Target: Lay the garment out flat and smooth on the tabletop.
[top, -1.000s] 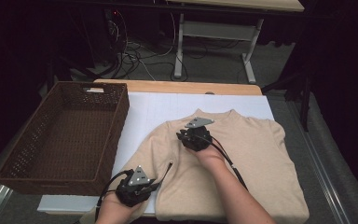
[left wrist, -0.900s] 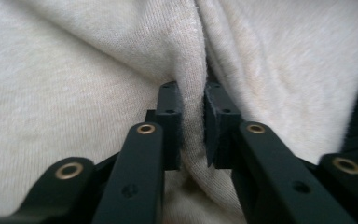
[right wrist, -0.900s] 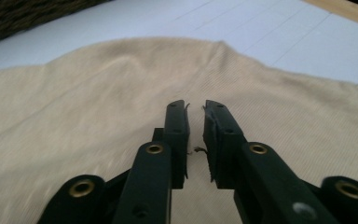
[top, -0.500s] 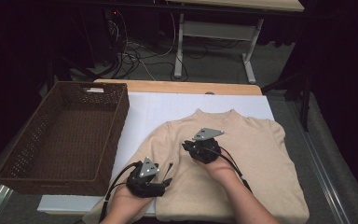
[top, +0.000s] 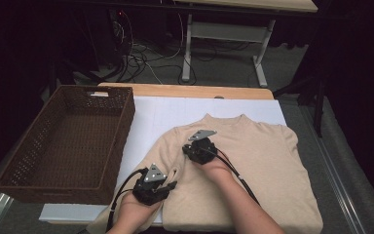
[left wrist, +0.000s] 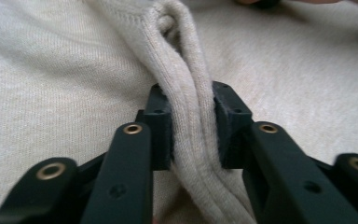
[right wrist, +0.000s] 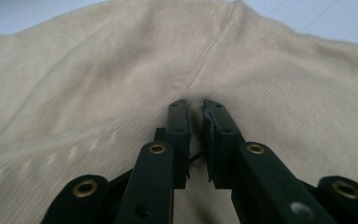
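Since the earlier frames, our left gripper (top: pixel 164 187) has come inward from the table's near-left edge onto the beige knitted sweater (top: pixel 263 165), and its jaws have just been closing, with the ribbed cuff between them. Our right gripper (top: pixel 195 151) has shifted a little on the left shoulder area.

From the high view, we see the sweater lying flat on the white sheet (top: pixel 175 109), its left sleeve already drawn in over the body. The brown woven basket (top: pixel 68 141) stands just beside it, empty.

From the left gripper view, our pads (left wrist: pixel 161 126) pinch the folded ribbed cuff (left wrist: pixel 191 116).

From the right gripper view, the right gripper (right wrist: pixel 196 109) has its jaws pressed nearly together, tips resting on the knit near the shoulder seam (right wrist: pixel 209 46); we cannot tell if any cloth is caught.

We judge the folding has only begun: one sleeve is partly in, while the other sleeve, the body folds and putting it into the basket are left.
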A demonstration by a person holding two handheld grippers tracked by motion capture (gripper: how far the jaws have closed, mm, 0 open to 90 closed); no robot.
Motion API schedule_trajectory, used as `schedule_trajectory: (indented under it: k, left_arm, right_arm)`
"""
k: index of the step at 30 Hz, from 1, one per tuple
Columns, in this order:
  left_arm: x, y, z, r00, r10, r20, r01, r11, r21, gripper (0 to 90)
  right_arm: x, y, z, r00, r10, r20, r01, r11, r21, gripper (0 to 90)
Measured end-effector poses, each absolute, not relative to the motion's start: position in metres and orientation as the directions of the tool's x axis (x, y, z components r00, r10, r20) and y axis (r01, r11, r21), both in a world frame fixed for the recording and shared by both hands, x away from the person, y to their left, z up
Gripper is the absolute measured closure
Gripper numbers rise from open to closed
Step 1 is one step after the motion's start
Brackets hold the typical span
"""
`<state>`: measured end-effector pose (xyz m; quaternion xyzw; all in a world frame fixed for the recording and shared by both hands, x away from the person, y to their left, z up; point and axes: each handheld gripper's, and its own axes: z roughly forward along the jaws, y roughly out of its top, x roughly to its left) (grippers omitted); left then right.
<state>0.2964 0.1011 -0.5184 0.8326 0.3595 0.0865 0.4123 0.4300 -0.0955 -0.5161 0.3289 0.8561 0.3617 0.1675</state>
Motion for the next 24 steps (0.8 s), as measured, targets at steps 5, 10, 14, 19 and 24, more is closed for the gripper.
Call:
schedule_trajectory:
  k: [5,10,14,19,24]
  left_arm:
    - [0.288,0.108,-0.513,0.741,0.653,-0.157,0.515,-0.402,0.757,50.4]
    - [0.277,0.134,-0.508,0.724,0.659,-0.204,0.531,-0.343,0.775,43.9]
    - [0.272,0.147,-0.515,0.684,0.696,-0.220,0.560,-0.308,0.769,43.9]
    - [0.257,0.149,-0.527,0.653,0.748,-0.114,0.568,-0.385,0.727,44.0]
    - [0.246,0.154,-0.527,0.649,0.759,-0.048,0.549,-0.425,0.719,69.9]
  right_arm:
    - [0.452,-0.092,-0.513,-0.695,0.713,-0.089,0.455,0.533,0.713,81.2]
    - [0.464,-0.087,-0.496,-0.688,0.722,-0.075,0.426,0.485,0.763,78.1]
    - [0.483,-0.068,-0.500,-0.688,0.724,-0.055,0.444,0.479,0.758,72.6]
    - [0.500,-0.048,-0.511,-0.698,0.714,-0.064,0.470,0.523,0.711,85.6]
    - [0.509,-0.037,-0.502,-0.684,0.722,-0.105,0.436,0.519,0.735,88.1]
